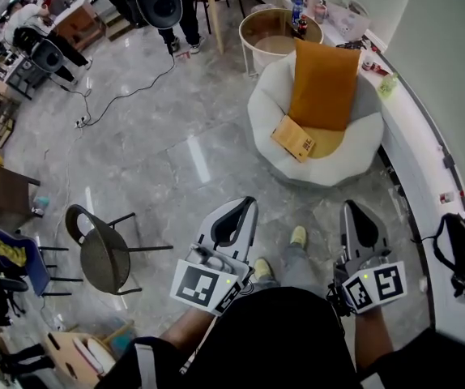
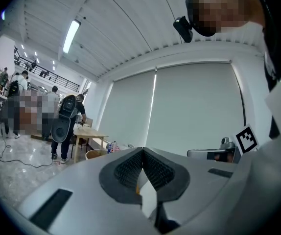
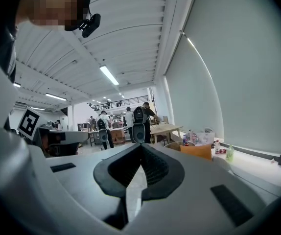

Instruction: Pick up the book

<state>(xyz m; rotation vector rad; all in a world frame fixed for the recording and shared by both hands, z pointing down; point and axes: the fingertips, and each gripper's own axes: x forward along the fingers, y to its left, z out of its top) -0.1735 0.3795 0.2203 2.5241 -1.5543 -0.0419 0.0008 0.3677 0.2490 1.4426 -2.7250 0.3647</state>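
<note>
An orange-brown book (image 1: 294, 138) lies tilted on the seat of a white round armchair (image 1: 275, 96), in front of a tall orange cushion (image 1: 323, 83). Both grippers are held low, well short of the chair. My left gripper (image 1: 249, 202) points at the floor ahead of the chair, jaws shut with nothing between them (image 2: 142, 150). To its right, my right gripper (image 1: 350, 206) is also shut and empty (image 3: 141, 145). The top of the orange cushion (image 3: 196, 151) shows in the right gripper view; the book itself is hidden there.
A dark metal chair (image 1: 103, 252) stands on the grey marble floor at the left. A round wooden side table (image 1: 253, 24) with bottles sits behind the armchair. A white ledge (image 1: 415, 148) runs along the right. A cable (image 1: 127, 87) crosses the floor. People stand at desks far back.
</note>
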